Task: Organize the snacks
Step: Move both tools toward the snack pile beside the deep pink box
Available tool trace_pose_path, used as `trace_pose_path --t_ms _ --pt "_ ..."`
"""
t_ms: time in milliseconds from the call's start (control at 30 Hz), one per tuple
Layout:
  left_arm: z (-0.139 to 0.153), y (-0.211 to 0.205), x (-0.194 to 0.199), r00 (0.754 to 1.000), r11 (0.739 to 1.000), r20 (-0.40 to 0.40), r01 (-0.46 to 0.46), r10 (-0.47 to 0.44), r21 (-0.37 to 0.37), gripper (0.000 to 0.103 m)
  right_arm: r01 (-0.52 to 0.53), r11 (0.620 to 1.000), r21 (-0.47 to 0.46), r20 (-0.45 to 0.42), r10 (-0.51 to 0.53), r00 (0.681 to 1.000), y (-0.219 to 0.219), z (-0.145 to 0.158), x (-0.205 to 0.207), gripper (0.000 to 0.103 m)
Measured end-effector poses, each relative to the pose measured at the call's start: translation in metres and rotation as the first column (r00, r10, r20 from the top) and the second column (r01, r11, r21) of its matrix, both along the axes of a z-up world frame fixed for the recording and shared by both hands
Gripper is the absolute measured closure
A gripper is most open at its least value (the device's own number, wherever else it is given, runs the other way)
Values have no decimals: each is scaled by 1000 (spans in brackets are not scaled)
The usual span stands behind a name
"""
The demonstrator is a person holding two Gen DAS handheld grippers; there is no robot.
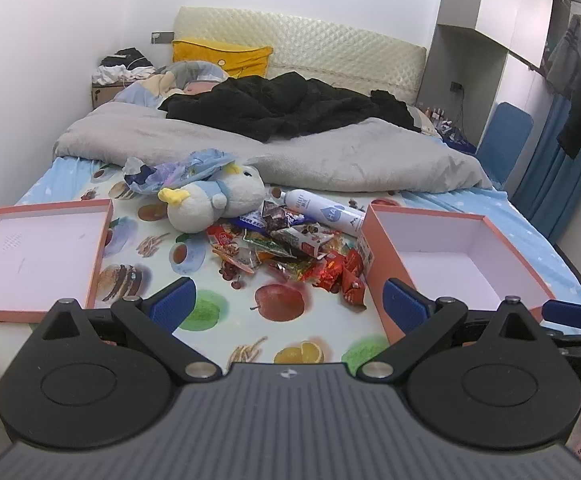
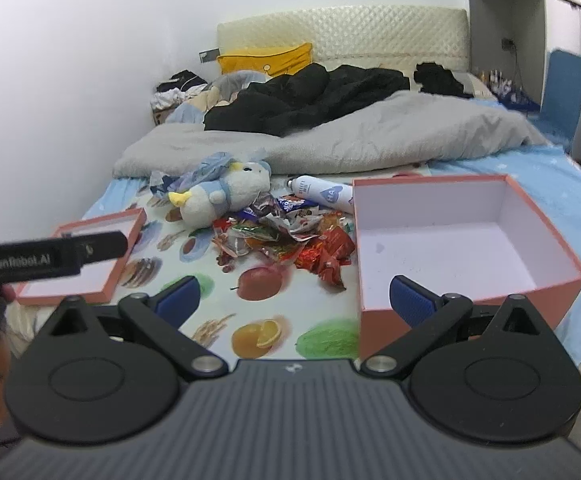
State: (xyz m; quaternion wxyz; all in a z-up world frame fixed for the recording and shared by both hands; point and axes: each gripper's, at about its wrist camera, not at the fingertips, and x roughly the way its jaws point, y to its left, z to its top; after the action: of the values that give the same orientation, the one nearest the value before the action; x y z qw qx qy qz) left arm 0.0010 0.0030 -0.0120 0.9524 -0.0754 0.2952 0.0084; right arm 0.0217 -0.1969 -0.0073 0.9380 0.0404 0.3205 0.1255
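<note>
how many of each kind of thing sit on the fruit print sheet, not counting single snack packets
Pink box parts: 2, the deep box and the shallow lid
Plush toy: 1
White bottle: 1
Snack pile: 1, packets too tangled to count
Crumpled blue wrapper: 1
Total: 6

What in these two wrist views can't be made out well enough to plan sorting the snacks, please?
- Snack pile: wrappers overlap in both views; count and lower pieces hidden.
- Spray can: label print too small; its near end is behind snacks.
- Pink box: near wall partly covered by the right claw fingers.
- Box lid: near corner hidden by the left claw body; in the right view the other tool crosses it.
</note>
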Motion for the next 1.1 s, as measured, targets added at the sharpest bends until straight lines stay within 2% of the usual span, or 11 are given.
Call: trace_pose_path --t_ms 467,1100 --pt "21 5 -12 999 1000 42 -21 20 18 2 20 1000 -3 2 -19 1000 1 4 1 0" --pt "29 3 -19 999 999 45 -8 6 40 2 -11 1000 17 8 11 1000 3 10 -1 0"
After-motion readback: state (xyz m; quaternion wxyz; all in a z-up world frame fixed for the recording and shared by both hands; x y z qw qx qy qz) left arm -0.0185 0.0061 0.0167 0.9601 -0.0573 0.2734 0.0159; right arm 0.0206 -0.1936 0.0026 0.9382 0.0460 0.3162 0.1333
